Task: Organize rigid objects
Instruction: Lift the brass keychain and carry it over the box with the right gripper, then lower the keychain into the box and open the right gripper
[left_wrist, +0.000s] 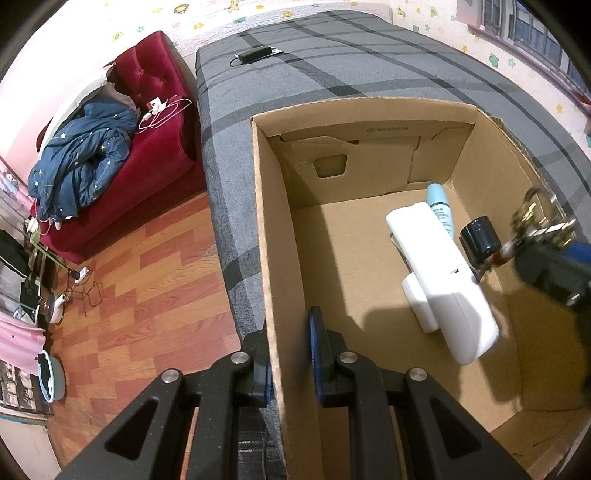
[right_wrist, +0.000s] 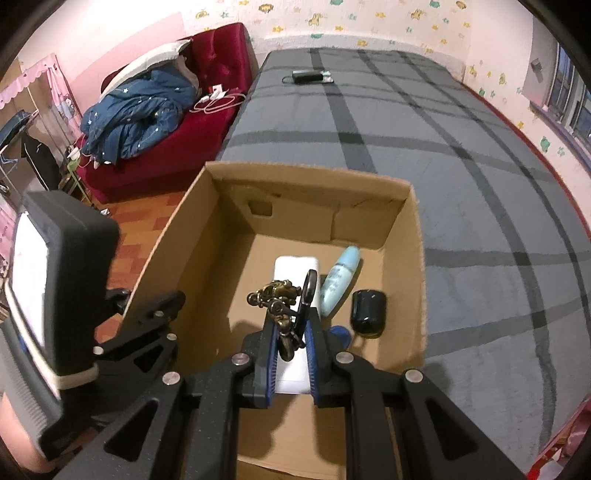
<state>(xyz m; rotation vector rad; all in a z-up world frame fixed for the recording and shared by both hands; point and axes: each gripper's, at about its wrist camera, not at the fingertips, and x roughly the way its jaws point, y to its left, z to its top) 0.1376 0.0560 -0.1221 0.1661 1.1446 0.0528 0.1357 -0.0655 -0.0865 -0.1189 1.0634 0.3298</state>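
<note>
An open cardboard box (left_wrist: 266, 229) (right_wrist: 417, 251) stands on a grey plaid bed. Inside lie a white device (left_wrist: 443, 280) (right_wrist: 291, 269), a light blue bottle (left_wrist: 441, 210) (right_wrist: 338, 280) and a black cup-like object (left_wrist: 480, 240) (right_wrist: 369, 310). My left gripper (left_wrist: 290, 354) is shut on the box's left wall, one finger on each side. My right gripper (right_wrist: 290, 347) is shut on a small brass motorcycle figurine (right_wrist: 282, 306) and holds it above the box; it shows blurred in the left wrist view (left_wrist: 535, 218).
The grey plaid bed (right_wrist: 461, 155) stretches behind and right of the box, with a black charger (right_wrist: 308, 76) at its far end. A red sofa (left_wrist: 159, 122) with a blue quilt (left_wrist: 81, 162) and cables stands left. Wooden floor (left_wrist: 147, 295) lies beside the bed.
</note>
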